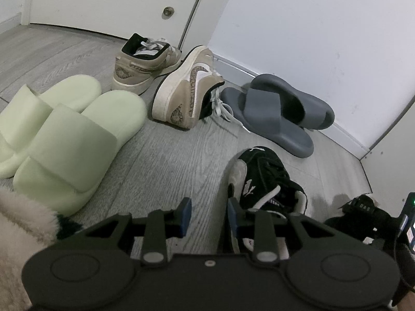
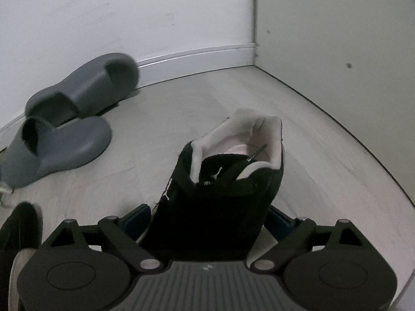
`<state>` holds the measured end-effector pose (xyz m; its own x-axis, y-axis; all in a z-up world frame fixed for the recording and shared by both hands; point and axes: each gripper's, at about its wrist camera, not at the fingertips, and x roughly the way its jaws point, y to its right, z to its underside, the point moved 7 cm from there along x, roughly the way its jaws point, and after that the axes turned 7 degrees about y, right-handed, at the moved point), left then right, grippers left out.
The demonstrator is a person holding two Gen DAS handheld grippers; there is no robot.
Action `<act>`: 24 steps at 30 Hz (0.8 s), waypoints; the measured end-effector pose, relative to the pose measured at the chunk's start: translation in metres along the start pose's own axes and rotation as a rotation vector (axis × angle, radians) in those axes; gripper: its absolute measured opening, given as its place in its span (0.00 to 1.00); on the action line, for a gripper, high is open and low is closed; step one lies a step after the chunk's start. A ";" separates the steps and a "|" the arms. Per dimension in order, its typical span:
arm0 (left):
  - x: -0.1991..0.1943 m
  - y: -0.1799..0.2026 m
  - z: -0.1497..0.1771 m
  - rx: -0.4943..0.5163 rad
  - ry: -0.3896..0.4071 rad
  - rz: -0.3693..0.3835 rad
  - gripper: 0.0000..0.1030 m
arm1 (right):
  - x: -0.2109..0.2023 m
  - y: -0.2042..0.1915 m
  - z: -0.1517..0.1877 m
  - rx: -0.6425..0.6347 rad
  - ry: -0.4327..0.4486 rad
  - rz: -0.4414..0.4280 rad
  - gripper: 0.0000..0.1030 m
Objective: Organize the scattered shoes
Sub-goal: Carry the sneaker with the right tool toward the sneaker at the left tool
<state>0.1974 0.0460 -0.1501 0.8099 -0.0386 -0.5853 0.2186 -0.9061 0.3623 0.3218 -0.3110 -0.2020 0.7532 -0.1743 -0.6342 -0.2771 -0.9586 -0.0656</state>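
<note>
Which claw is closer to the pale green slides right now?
Left. The left claw hangs open just right of the pale green slides; the right claw is shut on a black sneaker near the corner, with no green slides in its view.

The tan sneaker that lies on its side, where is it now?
In the left wrist view, the tipped tan sneaker lies mid-floor near the wall, between its upright mate and the grey slides, with the green slides to its left.
</note>
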 end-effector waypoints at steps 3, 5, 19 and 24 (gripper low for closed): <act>0.000 0.000 0.000 0.001 0.001 0.001 0.30 | -0.002 -0.017 0.003 -0.093 -0.006 -0.095 0.88; 0.000 -0.001 0.000 0.002 0.002 0.002 0.30 | -0.007 -0.036 0.008 -0.169 -0.012 -0.178 0.88; -0.003 0.000 0.000 0.000 0.015 0.007 0.30 | -0.044 -0.110 0.042 -0.444 -0.064 -0.510 0.88; -0.004 -0.001 -0.001 -0.006 0.020 0.006 0.31 | -0.052 -0.118 0.045 -0.421 -0.052 -0.466 0.91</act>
<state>0.1948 0.0477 -0.1475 0.8218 -0.0358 -0.5687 0.2166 -0.9035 0.3699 0.2880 -0.1789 -0.1959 0.7052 0.2837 -0.6498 0.3392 -0.9398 -0.0421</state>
